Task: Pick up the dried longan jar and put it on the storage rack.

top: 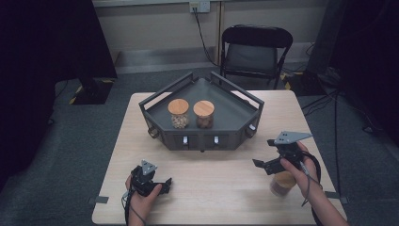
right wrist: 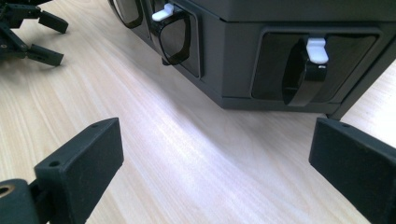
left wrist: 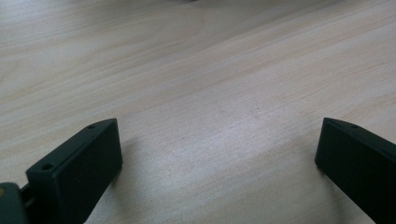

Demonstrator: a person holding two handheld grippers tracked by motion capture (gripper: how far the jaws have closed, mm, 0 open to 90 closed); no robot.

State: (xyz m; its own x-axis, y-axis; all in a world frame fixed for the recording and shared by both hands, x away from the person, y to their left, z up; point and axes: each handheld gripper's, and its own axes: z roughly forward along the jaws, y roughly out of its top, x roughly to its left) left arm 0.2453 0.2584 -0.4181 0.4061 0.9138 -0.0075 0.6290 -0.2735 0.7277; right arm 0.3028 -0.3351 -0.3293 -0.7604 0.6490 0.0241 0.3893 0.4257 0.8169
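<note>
I hold the right claw [top: 261, 165] wide and empty, low over the desk [top: 216, 188], aimed at the rack [top: 235, 123] ahead, while the third jar [top: 282, 184] waits just behind it under my wrist, lidded, brown contents unclear; the left claw [top: 164, 183], also wide, rests idle well to its left; beyond, two cork-lidded jars [top: 179, 113] on the rack hold pale and darker bits, perhaps nuts
</note>
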